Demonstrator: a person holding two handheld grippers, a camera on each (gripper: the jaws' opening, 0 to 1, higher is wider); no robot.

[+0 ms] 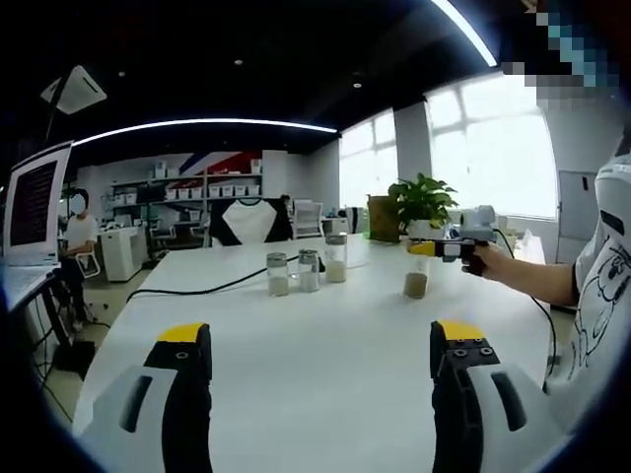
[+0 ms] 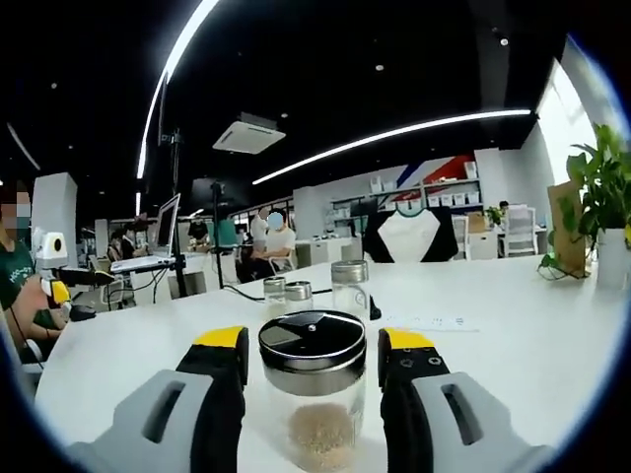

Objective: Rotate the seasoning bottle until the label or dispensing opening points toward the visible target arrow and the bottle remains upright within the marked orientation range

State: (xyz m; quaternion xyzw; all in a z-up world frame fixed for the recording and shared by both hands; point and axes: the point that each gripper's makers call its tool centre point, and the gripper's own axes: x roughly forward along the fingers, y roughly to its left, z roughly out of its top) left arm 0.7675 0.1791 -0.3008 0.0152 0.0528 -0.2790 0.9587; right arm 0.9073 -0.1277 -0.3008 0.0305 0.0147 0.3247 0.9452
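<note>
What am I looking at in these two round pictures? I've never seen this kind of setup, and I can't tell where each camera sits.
No robot here: a person holds a two-jaw tool in each hand, and a fisheye camera rides on each, looking forward along its jaws.

The left gripper view shows the left tool, jaws wide apart with nothing between them, over a white table. To the right, the person's hand holds the right tool at the top of a seasoning bottle.

The right gripper view shows that same bottle up close between the right tool's jaws: clear glass, metal lid, some beige seasoning at the bottom. Whether the jaws actually press it is hard to tell.

Three similar jars stand further back on the table, beside a black cable. A potted plant stands at the far edge.
</note>
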